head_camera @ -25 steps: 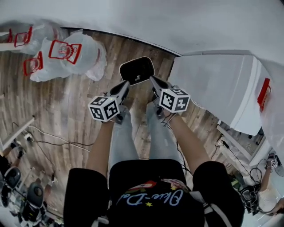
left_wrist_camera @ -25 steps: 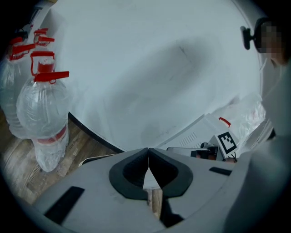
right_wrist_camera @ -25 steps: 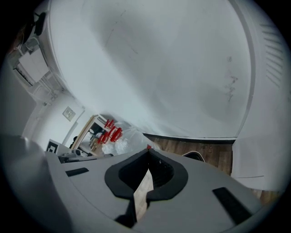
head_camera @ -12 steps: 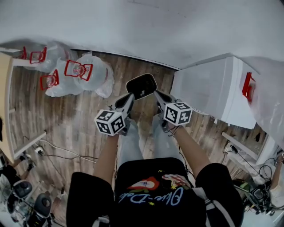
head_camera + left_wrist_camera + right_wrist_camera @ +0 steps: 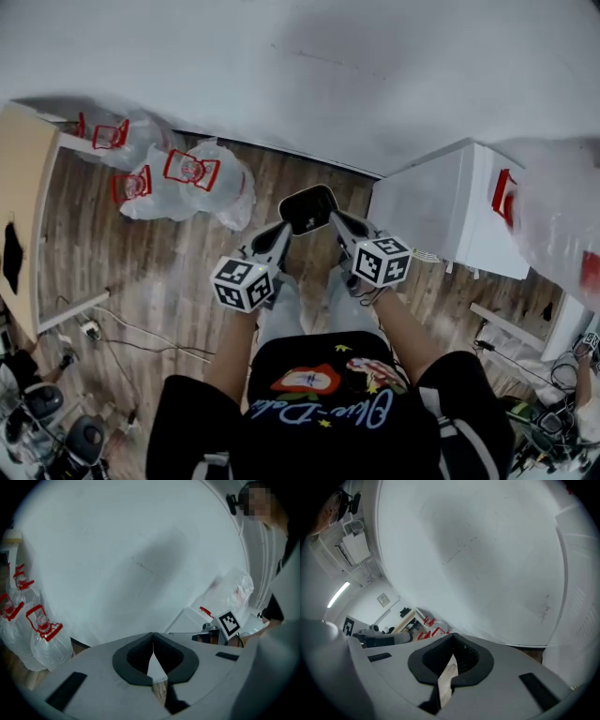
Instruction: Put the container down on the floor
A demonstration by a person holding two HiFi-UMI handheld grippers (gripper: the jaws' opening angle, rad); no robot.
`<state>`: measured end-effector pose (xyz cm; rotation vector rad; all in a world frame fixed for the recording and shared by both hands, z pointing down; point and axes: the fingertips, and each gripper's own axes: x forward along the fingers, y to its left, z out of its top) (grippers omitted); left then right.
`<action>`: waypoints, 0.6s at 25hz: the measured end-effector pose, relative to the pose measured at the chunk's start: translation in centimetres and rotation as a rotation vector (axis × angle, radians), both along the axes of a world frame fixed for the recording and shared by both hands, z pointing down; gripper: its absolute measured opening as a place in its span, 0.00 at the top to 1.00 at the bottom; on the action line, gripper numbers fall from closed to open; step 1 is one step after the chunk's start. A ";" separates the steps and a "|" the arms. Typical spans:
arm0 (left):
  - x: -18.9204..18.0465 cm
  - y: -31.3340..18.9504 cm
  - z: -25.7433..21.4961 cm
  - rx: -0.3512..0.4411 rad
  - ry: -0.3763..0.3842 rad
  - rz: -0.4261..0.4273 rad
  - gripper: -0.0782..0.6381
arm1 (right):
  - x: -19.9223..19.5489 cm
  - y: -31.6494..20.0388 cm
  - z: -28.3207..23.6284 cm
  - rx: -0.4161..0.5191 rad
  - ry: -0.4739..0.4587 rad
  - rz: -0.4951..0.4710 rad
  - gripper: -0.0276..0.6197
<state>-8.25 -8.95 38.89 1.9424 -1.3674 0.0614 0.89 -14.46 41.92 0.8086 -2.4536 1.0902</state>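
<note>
The black, rounded container (image 5: 307, 208) lies on the wooden floor near the foot of the white wall. In the head view both grippers hang above and in front of it, apart from it. My left gripper (image 5: 284, 231) is shut, with nothing between its jaws. My right gripper (image 5: 337, 221) is shut and empty too. In the left gripper view the jaws (image 5: 153, 634) meet at the tip and point at the wall. The right gripper view shows its jaws (image 5: 453, 635) pressed together in the same way. Neither gripper view shows the container.
Clear water jugs with red handles (image 5: 178, 178) stand on the floor at the left. A white cabinet (image 5: 441, 211) stands close on the right. A wooden tabletop (image 5: 23, 216) reaches in at the far left. Cables (image 5: 122, 328) trail over the floor at lower left.
Both grippers have risen, still shut and empty. The container stays on the floor and looks smaller and farther below them. More of the wall and a tabletop have come into view.
</note>
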 end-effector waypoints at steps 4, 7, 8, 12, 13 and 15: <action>-0.2 0.4 -2.5 0.024 -0.021 -0.007 0.88 | -0.6 0.1 -2.6 0.045 -0.014 -0.015 0.96; -0.7 0.9 -4.5 0.047 -0.008 -0.032 0.88 | -0.8 0.3 -4.5 0.074 -0.027 -0.027 0.96; -0.9 1.1 -5.1 0.058 -0.010 -0.039 0.88 | -0.8 0.4 -5.1 0.084 -0.033 -0.031 0.96; -1.5 1.2 -7.7 0.112 -0.016 -0.067 0.88 | -1.1 0.8 -7.7 0.105 -0.058 -0.046 0.96; -1.6 1.3 -8.4 0.124 -0.020 -0.071 0.88 | -1.2 1.1 -8.5 0.119 -0.064 -0.057 0.96; -1.7 1.4 -9.7 0.148 -0.033 -0.075 0.88 | -1.6 1.6 -10.4 0.176 -0.066 -0.093 0.96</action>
